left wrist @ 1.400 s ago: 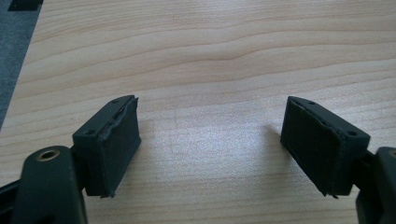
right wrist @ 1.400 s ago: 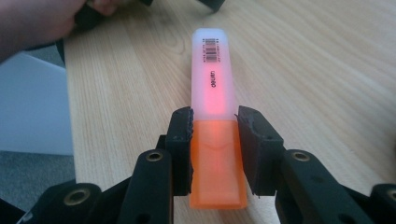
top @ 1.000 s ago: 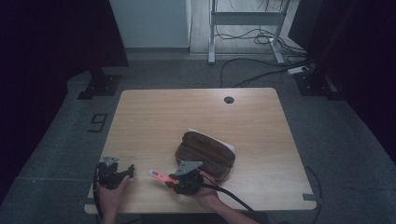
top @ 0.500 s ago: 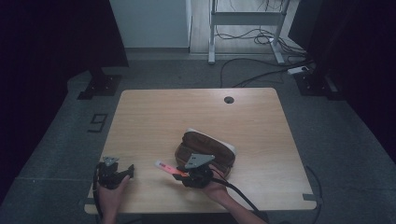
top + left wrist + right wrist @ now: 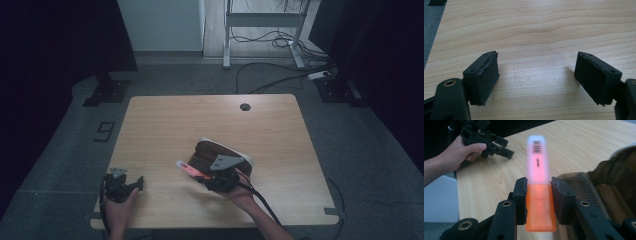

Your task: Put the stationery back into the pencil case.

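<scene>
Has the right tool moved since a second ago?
Yes. The right tool, shut on the highlighter, has shifted slightly right and away from the near table edge, closer to the brown pouch.

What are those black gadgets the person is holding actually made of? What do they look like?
Each claw, left and right, is a matte black frame with two flat, block-shaped jaws faced in dark padding, fastened with brass-coloured rivets. A grey three-cornered plate sits atop the right one, and a black cable trails from it. The forearms look bare.
</scene>
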A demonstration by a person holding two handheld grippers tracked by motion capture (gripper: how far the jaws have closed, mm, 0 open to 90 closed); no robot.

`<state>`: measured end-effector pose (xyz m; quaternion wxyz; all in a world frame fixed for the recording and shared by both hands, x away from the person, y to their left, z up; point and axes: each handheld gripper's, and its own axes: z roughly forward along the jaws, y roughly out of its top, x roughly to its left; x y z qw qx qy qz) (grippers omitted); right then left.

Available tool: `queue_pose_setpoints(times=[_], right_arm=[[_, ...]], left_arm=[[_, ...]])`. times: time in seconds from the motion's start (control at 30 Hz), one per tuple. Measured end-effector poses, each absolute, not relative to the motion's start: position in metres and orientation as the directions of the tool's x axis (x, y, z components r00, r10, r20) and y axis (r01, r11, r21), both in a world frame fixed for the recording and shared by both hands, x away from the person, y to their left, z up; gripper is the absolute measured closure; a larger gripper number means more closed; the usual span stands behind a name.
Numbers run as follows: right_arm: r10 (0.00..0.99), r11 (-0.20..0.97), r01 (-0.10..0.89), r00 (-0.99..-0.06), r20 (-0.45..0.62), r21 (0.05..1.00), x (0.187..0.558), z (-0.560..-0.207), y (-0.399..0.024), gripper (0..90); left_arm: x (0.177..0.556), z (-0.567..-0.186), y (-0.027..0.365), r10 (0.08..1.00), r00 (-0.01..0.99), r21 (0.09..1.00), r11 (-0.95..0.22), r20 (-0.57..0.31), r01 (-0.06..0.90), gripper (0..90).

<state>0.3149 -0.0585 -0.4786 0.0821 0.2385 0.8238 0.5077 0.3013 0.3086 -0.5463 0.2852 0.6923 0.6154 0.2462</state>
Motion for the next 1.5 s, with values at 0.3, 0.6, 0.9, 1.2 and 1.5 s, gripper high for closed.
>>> queue_pose_setpoints(times=[0.3, 0.6, 0.9, 1.2, 1.5], right_arm=[[0.503, 0.345, 0.313, -0.858, 0.107, 0.885, 0.322, -0.472, -0.072, 65.7], [0.516, 0.337, 0.307, -0.851, 0.098, 0.890, 0.326, -0.468, -0.081, 65.7], [0.531, 0.329, 0.312, -0.841, 0.099, 0.891, 0.330, -0.465, -0.090, 65.6], [0.544, 0.332, 0.318, -0.834, 0.096, 0.888, 0.334, -0.464, -0.098, 65.6], [0.558, 0.343, 0.336, -0.824, 0.098, 0.877, 0.341, -0.469, -0.105, 65.6]], left_arm=[[0.301, -0.546, 0.309, 0.993, 0.121, 0.698, -0.079, -0.010, 0.712, 19.4], [0.301, -0.546, 0.309, 0.993, 0.121, 0.698, -0.079, -0.010, 0.712, 19.4], [0.301, -0.546, 0.309, 0.993, 0.121, 0.698, -0.080, -0.010, 0.712, 19.4], [0.301, -0.546, 0.309, 0.993, 0.121, 0.698, -0.080, -0.010, 0.712, 19.4], [0.301, -0.546, 0.309, 0.993, 0.121, 0.698, -0.080, -0.010, 0.712, 19.4]])
